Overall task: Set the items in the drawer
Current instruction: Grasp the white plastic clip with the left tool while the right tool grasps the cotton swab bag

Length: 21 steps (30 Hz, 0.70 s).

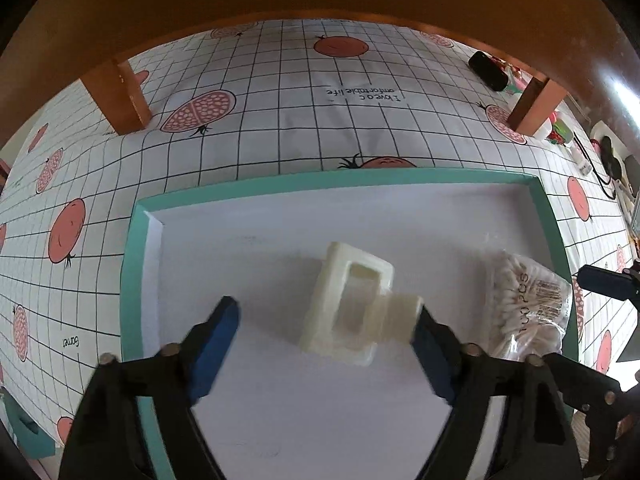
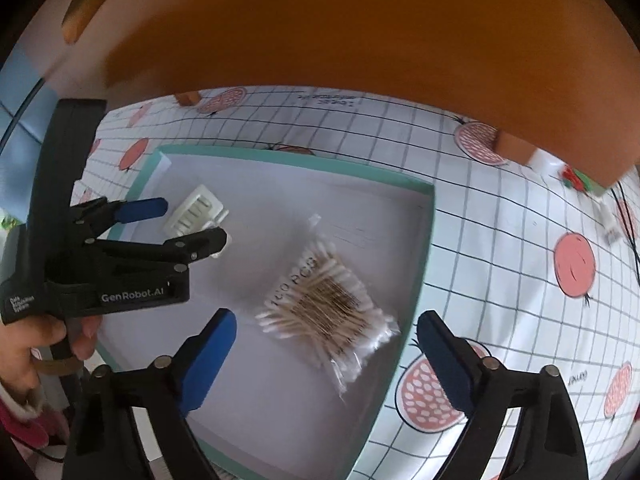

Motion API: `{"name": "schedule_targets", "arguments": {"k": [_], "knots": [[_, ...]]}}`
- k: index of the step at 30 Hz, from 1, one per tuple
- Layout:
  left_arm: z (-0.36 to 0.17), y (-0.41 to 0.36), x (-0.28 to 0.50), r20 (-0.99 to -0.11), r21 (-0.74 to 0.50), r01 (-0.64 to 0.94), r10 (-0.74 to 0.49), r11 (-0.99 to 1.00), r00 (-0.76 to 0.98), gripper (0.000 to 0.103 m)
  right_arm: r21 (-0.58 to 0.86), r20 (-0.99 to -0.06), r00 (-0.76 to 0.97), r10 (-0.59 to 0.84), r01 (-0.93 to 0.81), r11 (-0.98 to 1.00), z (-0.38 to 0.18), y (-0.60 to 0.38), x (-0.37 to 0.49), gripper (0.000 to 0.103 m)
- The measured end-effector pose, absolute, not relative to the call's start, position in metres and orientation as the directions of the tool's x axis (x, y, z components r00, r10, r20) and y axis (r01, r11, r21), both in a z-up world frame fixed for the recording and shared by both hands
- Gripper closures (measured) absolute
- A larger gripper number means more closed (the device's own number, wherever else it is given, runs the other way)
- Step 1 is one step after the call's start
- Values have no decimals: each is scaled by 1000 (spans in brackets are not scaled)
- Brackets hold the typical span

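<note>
Left wrist view | your left tongs (image 1: 326,322) spread around white plastic holder (image 1: 346,302) in drawer (image 1: 138,216) | right tongs (image 2: 326,334) spread over cotton-swab bag (image 2: 328,310) | bag: light, crinkly, slippery; pinch mid-bundle.

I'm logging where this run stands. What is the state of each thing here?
Drawer: open, two items inside.
White plastic part: lying in drawer, under left gripper.
Swab bag: sealed, lying in drawer.
Left gripper: open, holding nothing.
Right gripper: open, holding nothing.
</note>
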State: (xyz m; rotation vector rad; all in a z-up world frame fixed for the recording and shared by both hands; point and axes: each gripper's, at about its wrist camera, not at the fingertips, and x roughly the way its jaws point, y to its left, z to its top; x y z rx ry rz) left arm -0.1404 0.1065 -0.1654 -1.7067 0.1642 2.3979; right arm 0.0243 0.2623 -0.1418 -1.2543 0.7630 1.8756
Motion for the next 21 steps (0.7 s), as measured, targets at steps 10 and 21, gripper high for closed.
{"name": "schedule_targets", "arguments": {"k": [10, 21], "knots": [[-163, 89, -138, -941, -35, -185, 94, -982, -325, 22, 68, -941, -255, 222, -785, -615, -155, 260, 3, 14], [-163, 85, -131, -945, -41, -189, 99, -981, -311, 36, -8, -955, -184, 234, -769, -639, -170, 258, -12, 19]]}}
